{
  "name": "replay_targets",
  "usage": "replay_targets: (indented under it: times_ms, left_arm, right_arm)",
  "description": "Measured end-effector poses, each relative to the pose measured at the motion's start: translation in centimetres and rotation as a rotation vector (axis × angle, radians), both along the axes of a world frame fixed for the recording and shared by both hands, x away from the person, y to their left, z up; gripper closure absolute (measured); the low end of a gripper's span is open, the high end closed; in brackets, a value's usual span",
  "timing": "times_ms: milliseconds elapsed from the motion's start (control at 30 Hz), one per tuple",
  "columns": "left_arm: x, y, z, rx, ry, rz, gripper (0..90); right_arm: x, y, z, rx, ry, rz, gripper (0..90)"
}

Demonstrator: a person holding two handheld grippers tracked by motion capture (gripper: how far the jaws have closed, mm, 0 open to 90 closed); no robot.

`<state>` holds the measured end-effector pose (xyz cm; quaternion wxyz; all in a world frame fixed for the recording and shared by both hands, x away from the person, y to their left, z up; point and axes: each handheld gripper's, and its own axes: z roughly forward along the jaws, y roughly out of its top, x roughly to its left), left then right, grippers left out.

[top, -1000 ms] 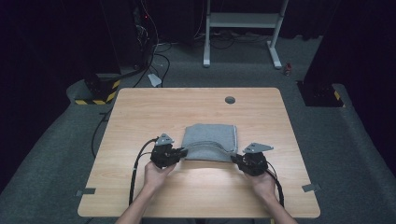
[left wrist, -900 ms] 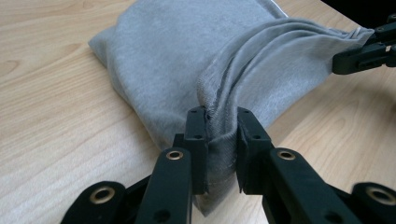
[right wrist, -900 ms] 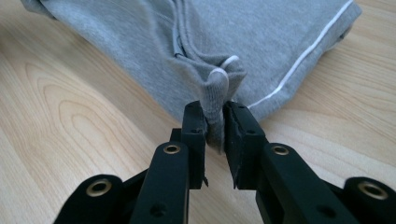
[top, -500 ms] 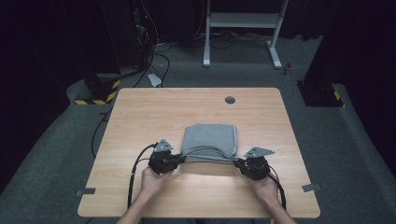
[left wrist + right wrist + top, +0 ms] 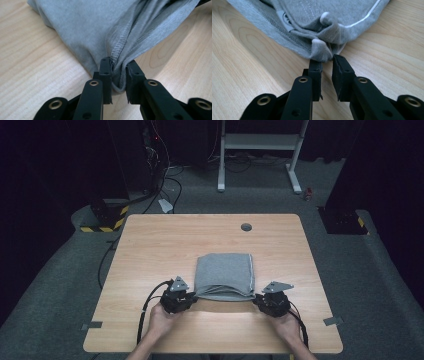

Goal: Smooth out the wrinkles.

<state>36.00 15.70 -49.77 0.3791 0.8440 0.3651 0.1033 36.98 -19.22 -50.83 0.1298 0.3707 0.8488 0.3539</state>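
Low, both hands (image 5: 160, 320) flank folded cloth (image 5: 224, 275).

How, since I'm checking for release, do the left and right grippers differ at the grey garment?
The left gripper has the grey garment's bunched hem between its jaws, touching both; the right gripper's jaws stand with a bare gap, the corner just past their tips. Cloth at the left is drawn taut; at the right it lies crumpled. Shared: both sets of jaws have just been opening, at the garment's near edge.
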Motion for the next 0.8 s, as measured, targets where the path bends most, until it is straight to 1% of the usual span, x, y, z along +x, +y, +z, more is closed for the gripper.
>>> replay_targets:
  times_ms: [100, 133, 167, 267, 367, 400, 467, 500, 600, 667, 733, 767, 800]
  left_arm:
    - [-0.3, 0.1, -0.1, 0.006, 0.013, -0.014, 74.8]
    - [-0.5, 0.2, -0.2, 0.004, 0.018, -0.011, 73.8]
    - [-0.6, 0.3, -0.2, 0.006, 0.022, -0.013, 73.0]
    - [-1.0, 0.8, -0.2, 0.004, 0.033, -0.015, 70.6]
    - [-1.5, 1.2, -0.1, -0.014, 0.048, -0.017, 65.6]
    - [-1.7, 1.4, 0.1, -0.018, 0.047, -0.020, 64.0]
    - [-2.1, 1.8, 0.4, -0.030, 0.041, -0.008, 60.0]
    - [-2.2, 2.1, 0.7, -0.043, 0.041, -0.005, 58.4]
    - [-2.4, 2.7, 1.5, -0.076, 0.029, 0.020, 54.8]
    - [-2.2, 2.7, 2.1, -0.079, 0.015, 0.036, 53.6]
    - [-1.6, 2.3, 2.5, -0.082, 0.004, 0.054, 53.2]
    - [-1.3, 2.0, 2.5, -0.082, -0.001, 0.060, 52.9]
    - [-0.9, 1.5, 2.5, -0.075, -0.006, 0.067, 52.5]
  right_arm:
    - [-0.1, -0.1, -0.1, -0.019, 0.000, 0.005, 74.5]
    - [-0.3, -0.2, 0.0, -0.021, 0.008, -0.001, 73.5]
    - [-0.3, -0.3, 0.0, -0.023, 0.006, 0.006, 72.3]
    - [-0.6, -0.8, 0.0, -0.030, 0.016, -0.004, 70.2]
    - [-0.9, -1.5, 0.1, -0.037, 0.022, -0.015, 69.2]
    - [-0.9, -1.7, 0.2, -0.037, 0.021, -0.021, 69.2]
    - [-1.0, -2.2, 0.5, -0.025, 0.017, -0.038, 69.2]
    - [-1.0, -2.4, 0.7, -0.016, 0.010, -0.045, 69.3]
    - [-1.1, -2.5, 1.7, 0.026, -0.015, -0.063, 70.3]
    - [-0.9, -2.2, 2.5, 0.053, -0.025, -0.069, 70.5]
    - [-0.7, -1.4, 3.1, 0.070, -0.040, -0.066, 70.9]
    - [-0.4, -0.9, 3.4, 0.070, -0.053, -0.053, 71.0]
    - [-0.3, -0.3, 3.6, 0.070, -0.057, -0.046, 71.4]
